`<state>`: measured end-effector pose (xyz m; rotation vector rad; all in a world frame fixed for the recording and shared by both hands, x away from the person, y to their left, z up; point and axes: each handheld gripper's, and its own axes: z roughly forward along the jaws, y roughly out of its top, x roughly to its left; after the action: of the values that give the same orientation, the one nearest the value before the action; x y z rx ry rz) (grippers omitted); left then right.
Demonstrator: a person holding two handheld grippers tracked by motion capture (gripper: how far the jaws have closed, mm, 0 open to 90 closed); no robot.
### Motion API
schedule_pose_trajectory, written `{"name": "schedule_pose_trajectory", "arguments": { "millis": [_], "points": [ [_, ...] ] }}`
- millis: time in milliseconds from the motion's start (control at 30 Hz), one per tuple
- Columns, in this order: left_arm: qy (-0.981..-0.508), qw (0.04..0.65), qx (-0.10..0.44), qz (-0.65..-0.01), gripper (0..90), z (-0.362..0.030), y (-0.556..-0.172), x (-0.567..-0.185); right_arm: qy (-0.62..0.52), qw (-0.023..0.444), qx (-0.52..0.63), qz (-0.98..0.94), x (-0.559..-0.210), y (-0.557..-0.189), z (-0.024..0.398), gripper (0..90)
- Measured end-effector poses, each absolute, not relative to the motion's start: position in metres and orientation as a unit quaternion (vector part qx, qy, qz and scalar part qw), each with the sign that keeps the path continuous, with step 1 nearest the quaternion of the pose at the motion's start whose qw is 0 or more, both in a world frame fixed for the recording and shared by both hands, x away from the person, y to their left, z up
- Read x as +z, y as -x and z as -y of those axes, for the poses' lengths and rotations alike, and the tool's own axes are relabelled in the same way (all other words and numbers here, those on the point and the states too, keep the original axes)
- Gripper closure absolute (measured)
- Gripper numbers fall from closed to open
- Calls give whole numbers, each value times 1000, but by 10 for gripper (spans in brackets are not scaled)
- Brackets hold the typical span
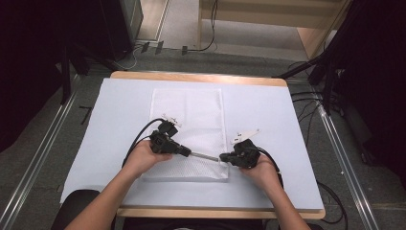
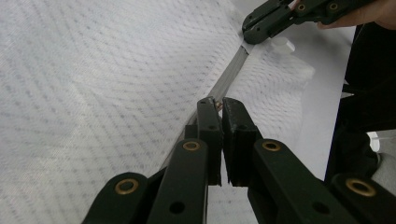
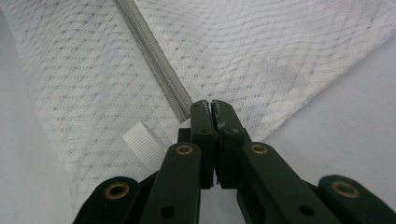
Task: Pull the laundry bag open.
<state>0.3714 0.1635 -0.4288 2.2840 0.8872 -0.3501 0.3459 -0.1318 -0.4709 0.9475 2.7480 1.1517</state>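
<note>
At the near edge of the surface (image 1: pixel 287 143), a white mesh bag (image 1: pixel 189 120) lies flat with its zipper (image 1: pixel 206 156) running across its near end, between the person's two hands. The step in hand looks like working the zipper: one gripper pins the bag's end while the other draws the slider along.

The right gripper (image 1: pixel 223 157) sits at the bag's near right corner. In the right gripper view its fingers (image 3: pixel 201 122) are pressed together at the end of the zipper (image 3: pixel 154 60), apparently pinching the fabric or tape there, though the fingers hide what exactly lies between them. A ribbed white cap (image 3: pixel 142 145) shows through the mesh just beside them.

The left gripper (image 1: pixel 187 152) points along the zipper toward the right one. In the left gripper view its fingers (image 2: pixel 210 126) stand nearly together, clamped on a small metal piece at the zipper line, most likely the pull tab (image 2: pixel 215 103). Farther along that grey line (image 2: pixel 229 77) the right gripper (image 2: pixel 250 35) shows holding the bag's end.

The next move calls for a steady pull of the left gripper along the zipper line, away from the right, kept low and straight so the tab does not slip, while the right stays firm to keep the mesh taut.
</note>
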Motion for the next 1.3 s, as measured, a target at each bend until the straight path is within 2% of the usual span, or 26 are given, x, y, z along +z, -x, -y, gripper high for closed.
{"name": "schedule_pose_trajectory", "arguments": {
  "millis": [1300],
  "points": [
    [-850,335,-136,-383,878,-229,-367,-419,-281,-8,378,-882,-473,-352,135,894]
  ]
}}
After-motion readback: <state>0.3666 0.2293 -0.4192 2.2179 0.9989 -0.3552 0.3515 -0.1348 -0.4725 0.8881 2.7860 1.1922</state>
